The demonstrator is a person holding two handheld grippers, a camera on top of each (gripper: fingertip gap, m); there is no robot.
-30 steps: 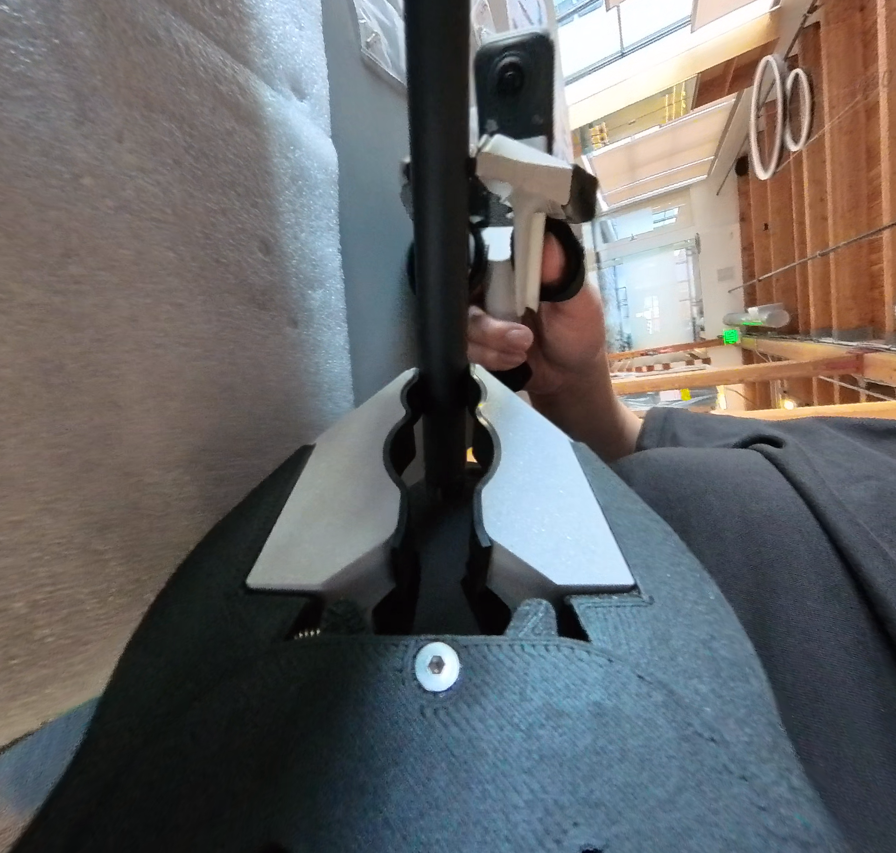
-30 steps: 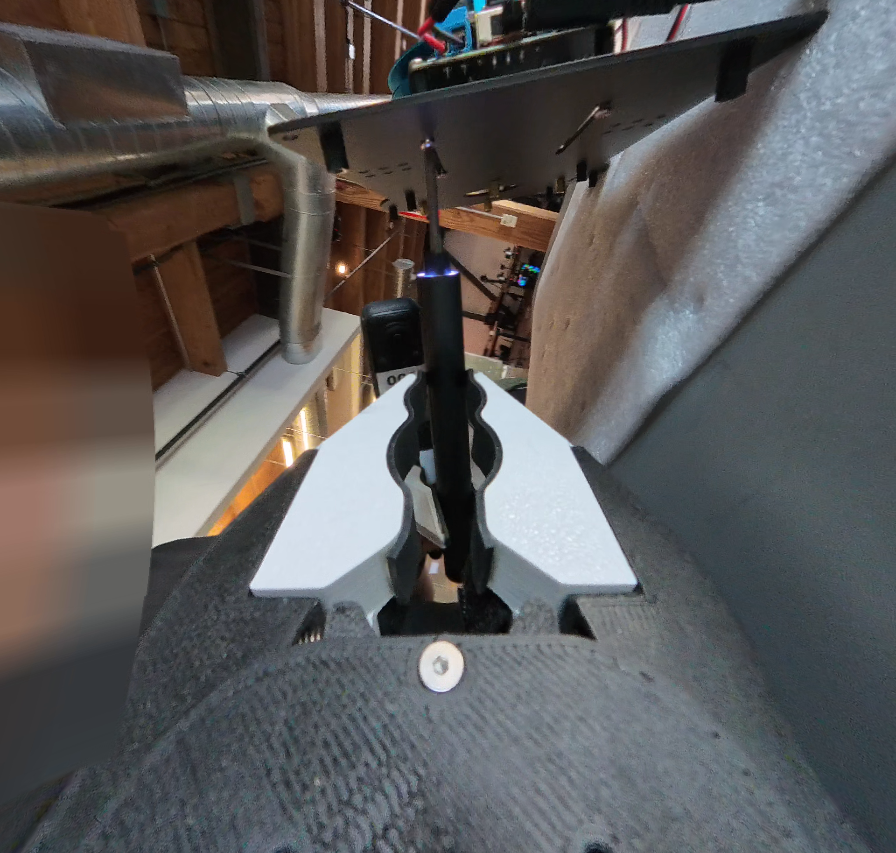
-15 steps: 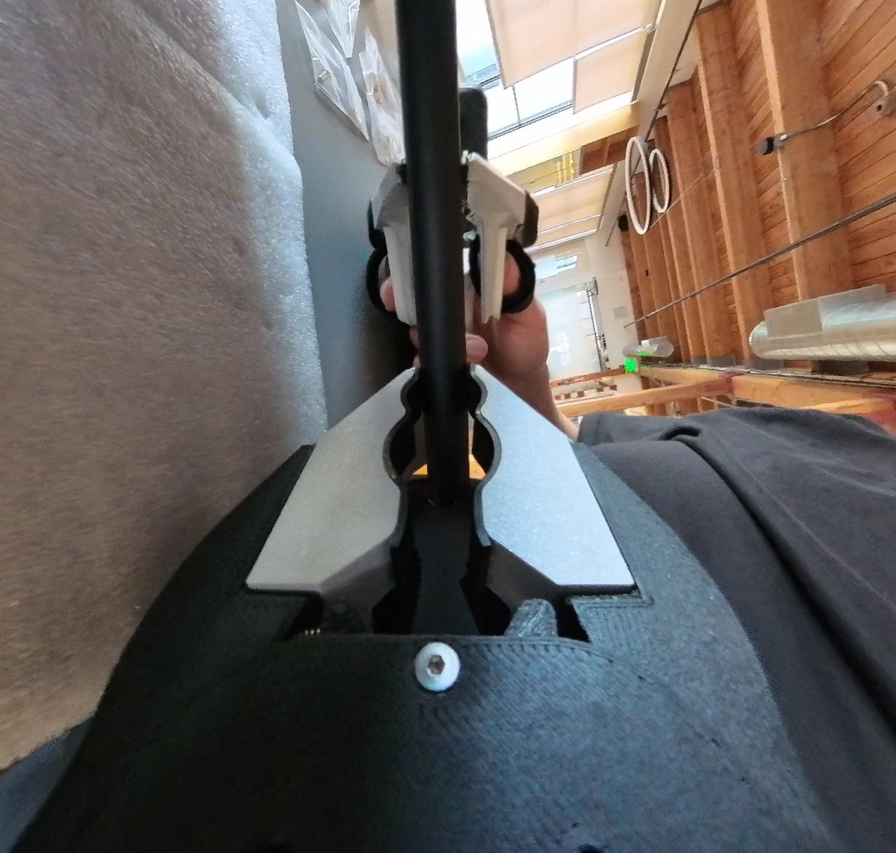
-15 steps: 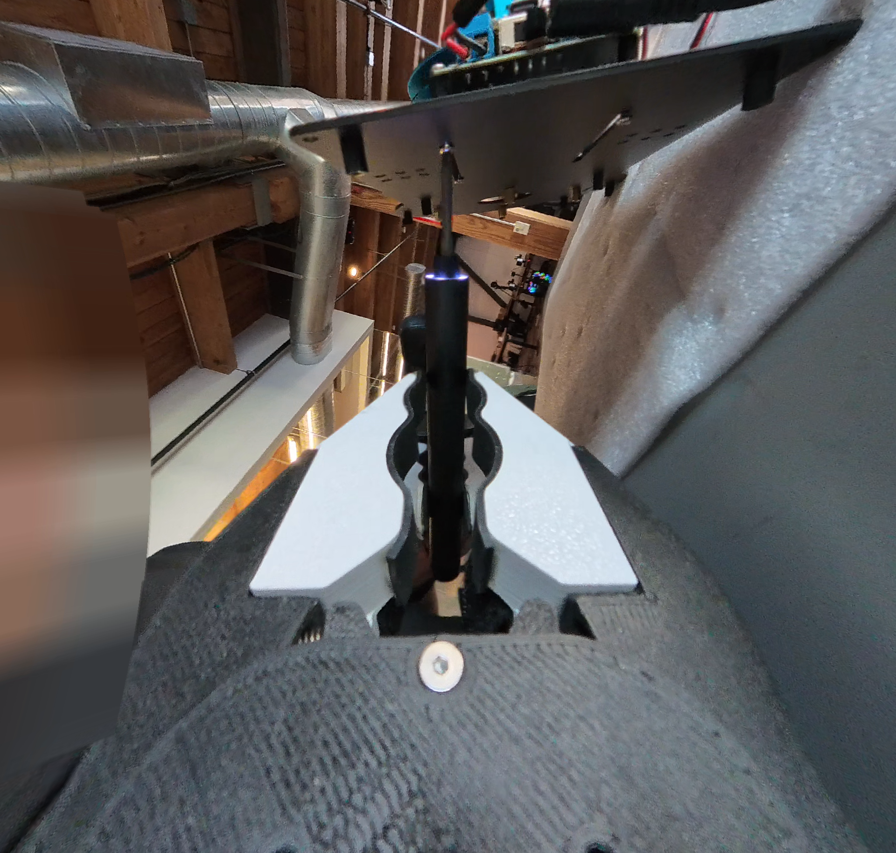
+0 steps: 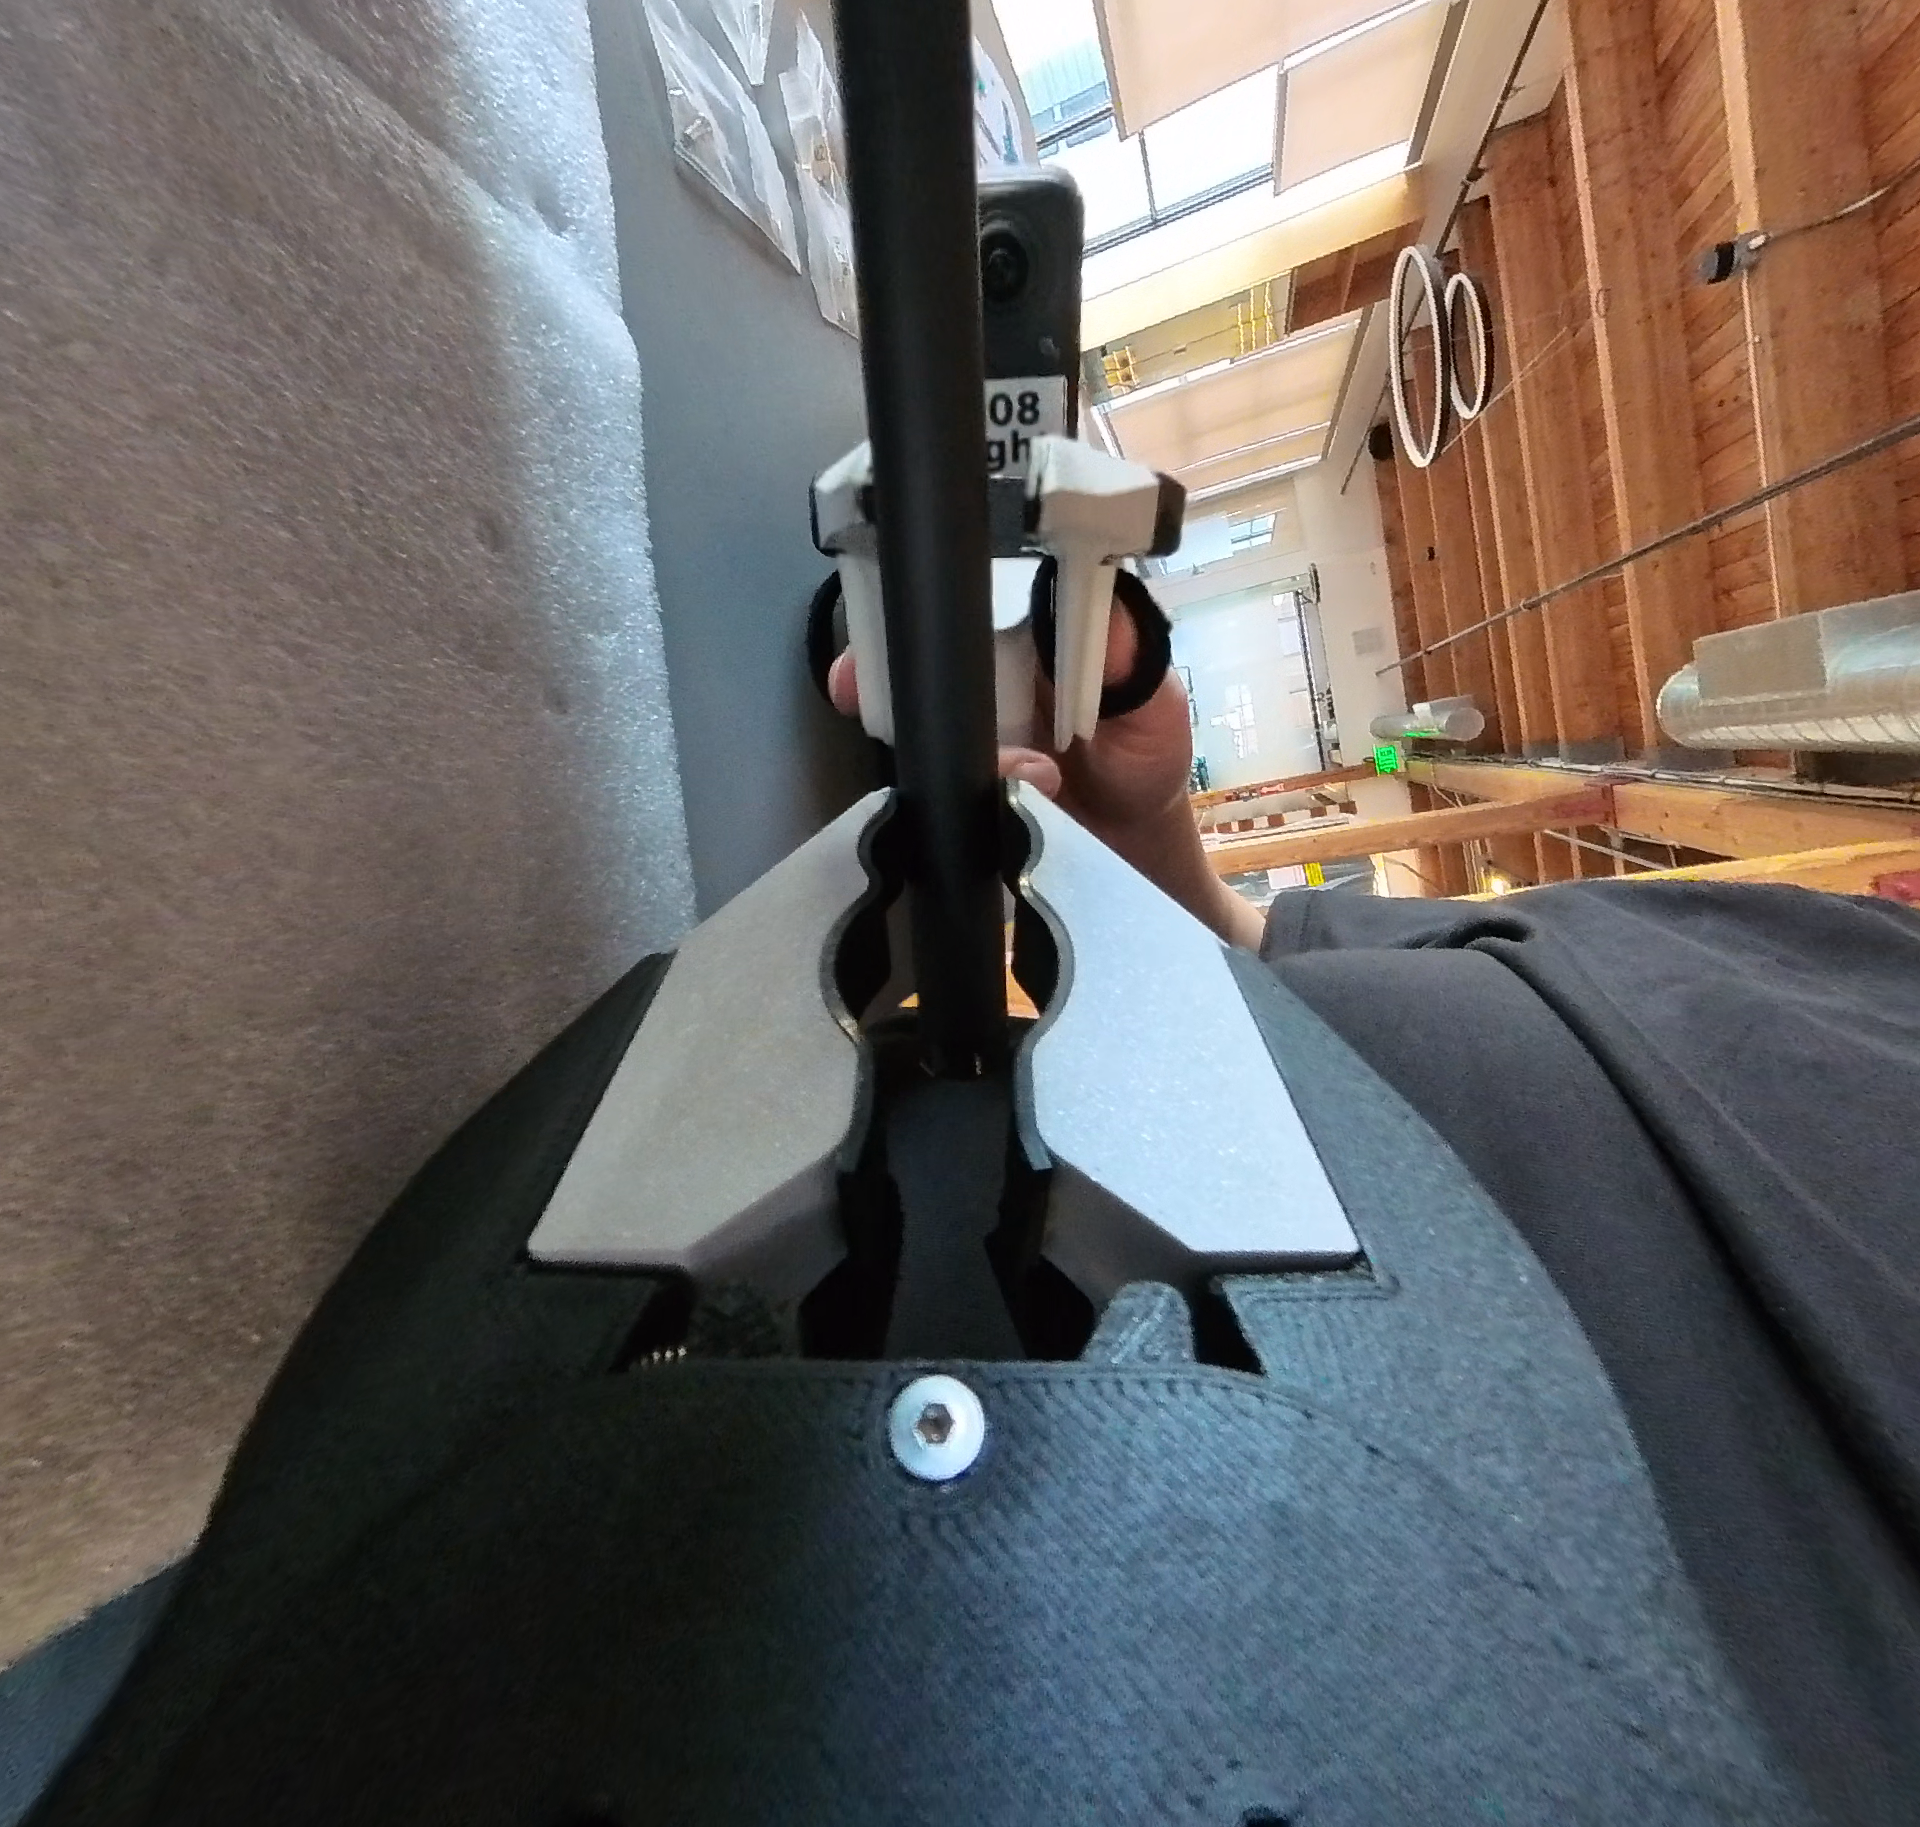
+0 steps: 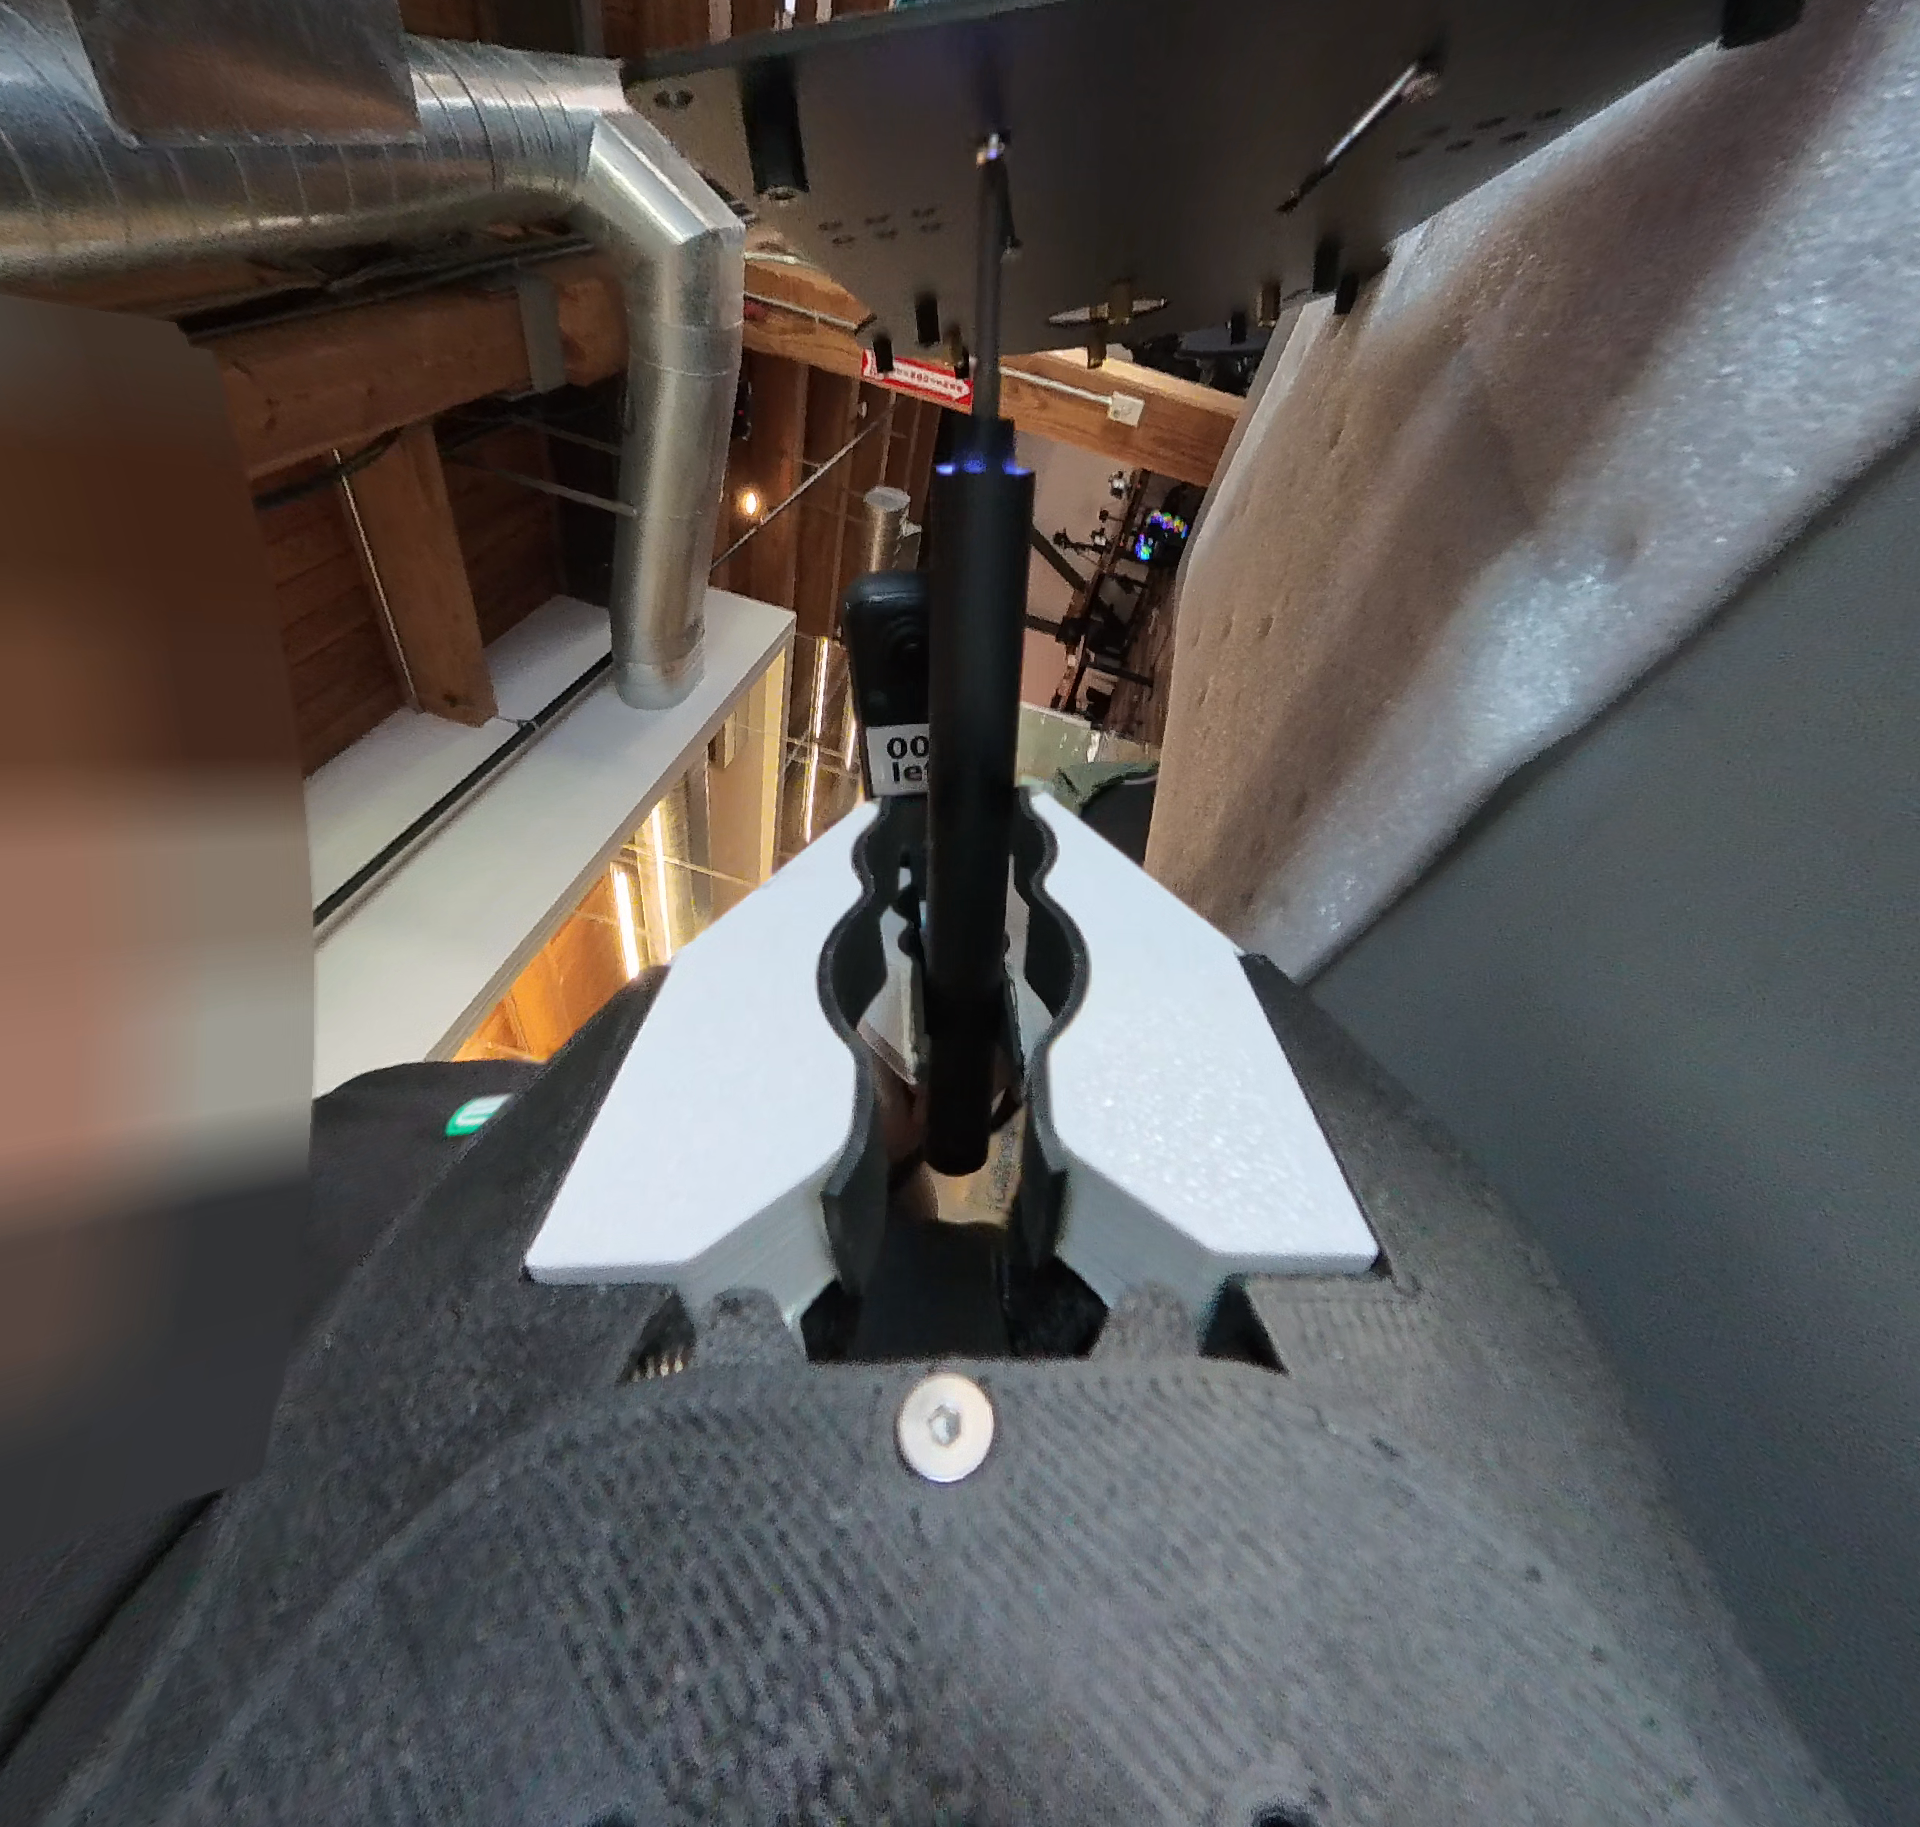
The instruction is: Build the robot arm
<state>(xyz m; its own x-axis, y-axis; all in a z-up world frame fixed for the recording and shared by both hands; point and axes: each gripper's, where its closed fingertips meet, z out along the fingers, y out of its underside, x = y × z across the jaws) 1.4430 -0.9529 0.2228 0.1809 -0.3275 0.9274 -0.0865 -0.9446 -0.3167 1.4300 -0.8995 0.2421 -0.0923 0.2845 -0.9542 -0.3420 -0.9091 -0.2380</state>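
Black electric screwdriver [image 6: 971, 801] clamped between fingers of right gripper [image 6: 956, 842] and, lower on its barrel, left gripper [image 5: 940, 842], bit tip set against underside of black plate [image 6: 1195, 115], white foam [image 6: 1558, 447] beside screwdriver, bare hand [image 5: 1122, 749] seen behind it.

The left claw [image 5: 943, 832] clamps a black rod [image 5: 914, 427], white foam [image 5: 312, 530] just beside it.

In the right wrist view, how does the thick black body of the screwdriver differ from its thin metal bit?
The thick black body is wide and matte; the thin metal bit is slender and shiny. The body is clamped between the fingers of the right tool; the bit stands free, its tip against the dark flat plate. Both lie on one straight line.
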